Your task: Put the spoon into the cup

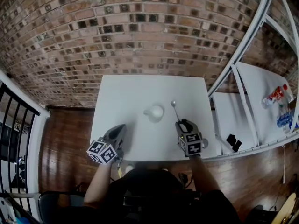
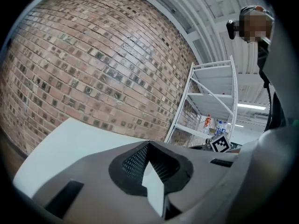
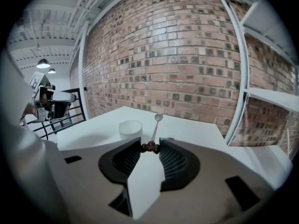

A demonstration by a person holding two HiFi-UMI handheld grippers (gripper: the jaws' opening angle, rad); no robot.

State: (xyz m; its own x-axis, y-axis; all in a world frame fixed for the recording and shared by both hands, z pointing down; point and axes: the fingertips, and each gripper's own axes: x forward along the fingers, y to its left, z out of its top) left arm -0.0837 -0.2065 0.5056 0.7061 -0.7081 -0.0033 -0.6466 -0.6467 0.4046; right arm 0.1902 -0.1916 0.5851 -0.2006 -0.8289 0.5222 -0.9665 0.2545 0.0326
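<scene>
Metal spoon (image 3: 156, 125) is clamped in the right hand-held gripper (image 3: 150, 147); the left hand-held gripper (image 2: 149, 144) is shut, empty. The cup (image 3: 130, 129) has no spoon yet.

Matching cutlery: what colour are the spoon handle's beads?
Dark brown beads; best in right gripper view.

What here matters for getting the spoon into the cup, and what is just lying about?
Job: spoon, cup, right gripper gripping the spoon.
Lying about: bottles and a black thing on the shelves; left gripper, shut and empty.
</scene>
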